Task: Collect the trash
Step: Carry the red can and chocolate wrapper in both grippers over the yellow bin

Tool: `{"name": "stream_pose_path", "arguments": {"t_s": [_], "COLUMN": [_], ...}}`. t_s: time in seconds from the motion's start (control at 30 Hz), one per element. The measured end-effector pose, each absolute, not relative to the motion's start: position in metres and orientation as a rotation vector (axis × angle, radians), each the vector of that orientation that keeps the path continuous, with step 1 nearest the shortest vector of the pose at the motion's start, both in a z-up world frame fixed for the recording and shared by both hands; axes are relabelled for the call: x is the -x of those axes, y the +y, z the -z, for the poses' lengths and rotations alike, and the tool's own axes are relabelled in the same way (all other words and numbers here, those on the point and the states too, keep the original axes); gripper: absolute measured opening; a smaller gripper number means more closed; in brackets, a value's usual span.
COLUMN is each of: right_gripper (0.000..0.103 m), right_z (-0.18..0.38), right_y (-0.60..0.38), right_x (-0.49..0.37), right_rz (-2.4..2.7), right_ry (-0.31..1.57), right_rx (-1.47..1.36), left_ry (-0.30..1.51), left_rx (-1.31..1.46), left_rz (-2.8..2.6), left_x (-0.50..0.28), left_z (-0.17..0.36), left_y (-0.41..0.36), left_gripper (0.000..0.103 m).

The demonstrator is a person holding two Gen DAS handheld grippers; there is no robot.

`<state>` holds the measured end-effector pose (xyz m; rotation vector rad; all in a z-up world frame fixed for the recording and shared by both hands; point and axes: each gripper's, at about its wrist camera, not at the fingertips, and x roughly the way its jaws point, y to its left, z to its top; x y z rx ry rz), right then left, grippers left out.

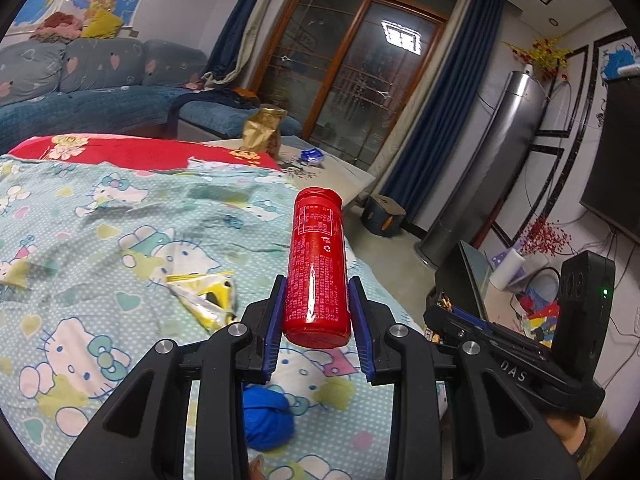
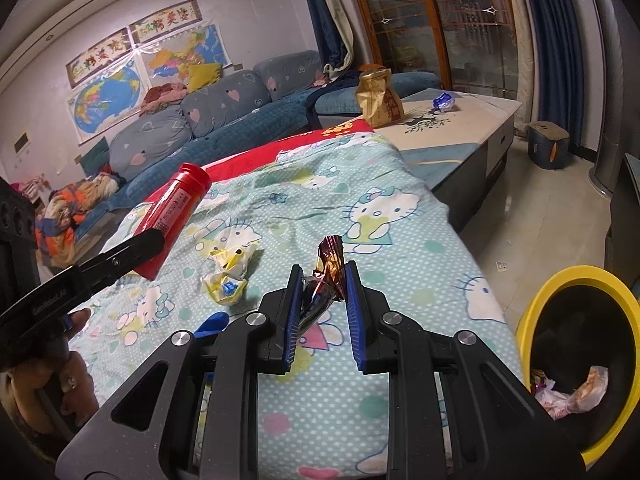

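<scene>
Both loads held, bin next.
My left gripper [image 1: 318, 312] fingers clamp the red can [image 1: 318, 264] above the bed; right gripper [image 2: 323, 300] pinches foil wrapper [image 2: 326, 280]. Swing R over yellow bin [image 2: 576, 280] w/o loosening, then release.

Indoor artificial light, moderately bright, cool white cast. Ceiling lamp shows as a bright rectangular reflection in the glass door [image 1: 360, 64]; glass otherwise dark. Soft shadows only, faint ones in the folds of the bedsheet [image 1: 120, 208]. Specular glare along the red can [image 1: 318, 268] and on the tiled floor [image 2: 520, 216]. Strong fisheye bending at both views' edges, black vignette corners. Centres reasonably sharp; far wall maps [image 2: 120, 88] soft, slight noise in dark areas.
</scene>
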<state>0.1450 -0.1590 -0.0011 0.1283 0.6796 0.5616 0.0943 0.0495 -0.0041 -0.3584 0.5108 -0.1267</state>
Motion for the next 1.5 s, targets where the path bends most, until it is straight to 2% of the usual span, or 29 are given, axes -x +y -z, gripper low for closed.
{"name": "stream_pose_path", "arguments": {"t_s": [1.5], "right_gripper": [0.016], "right_z": [0.013], "right_y": [-0.308], "right_x": [-0.158], "right_rz": [-0.229], "right_ry": [0.628], "right_rx": [-0.285], "left_ry": [0.581], "left_rx": [0.197], "left_rz": [0.396], "left_x": [-0.110], "left_z": [0.016], "left_y": [-0.083], "left_gripper": [0.029]}}
